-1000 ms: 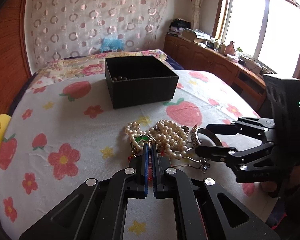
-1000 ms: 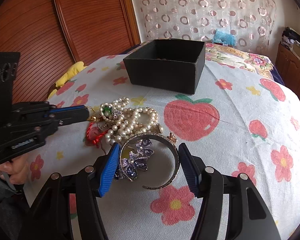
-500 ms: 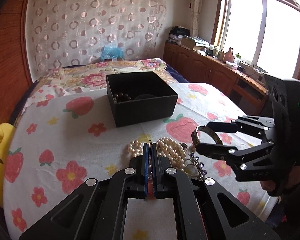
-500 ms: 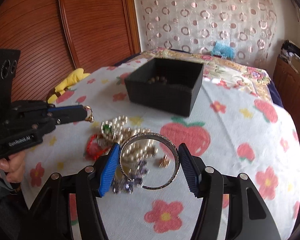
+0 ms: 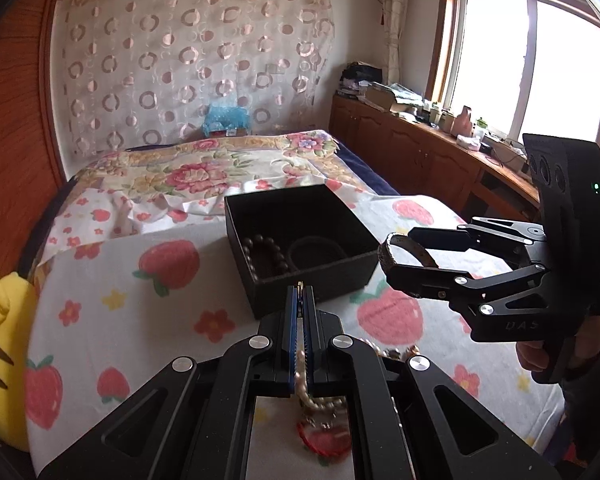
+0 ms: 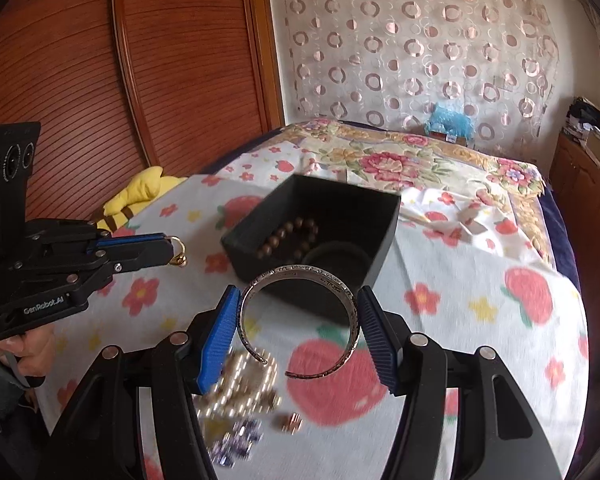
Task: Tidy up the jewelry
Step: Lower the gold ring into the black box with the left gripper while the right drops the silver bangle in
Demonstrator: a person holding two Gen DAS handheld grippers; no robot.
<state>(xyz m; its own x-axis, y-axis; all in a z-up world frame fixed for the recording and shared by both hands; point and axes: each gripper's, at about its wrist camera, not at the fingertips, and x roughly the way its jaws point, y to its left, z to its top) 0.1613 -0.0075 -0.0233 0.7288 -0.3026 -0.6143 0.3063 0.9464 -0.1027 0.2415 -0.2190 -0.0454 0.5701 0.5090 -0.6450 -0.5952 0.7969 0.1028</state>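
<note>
Left wrist view: black box [image 5: 300,240] sat on the strawberry sheet [image 5: 112,312], holding a brown bead bracelet [image 5: 264,256] and a dark ring-shaped band [image 5: 316,252]. Left gripper [image 5: 300,300] was just short of the box, jaws pressed together on a gold clasp [image 5: 299,285], pearl strand [image 5: 304,384] trailing below. Right gripper [image 5: 396,256] hung beside the box with the cuff bangle [image 5: 400,248].

Right wrist view: only this one showed the bangle [image 6: 300,320] fully, an open silver cuff pinched across between the blue pads [image 6: 220,336], over the box's [image 6: 380,248] near wall. Loose pearls [image 6: 236,392] and a purple piece [image 6: 236,444] lay blurred on the sheet, nearer than the box.

A second earlier both grippers were down at the jewelry pile; since then they'd lifted toward the box.
</note>
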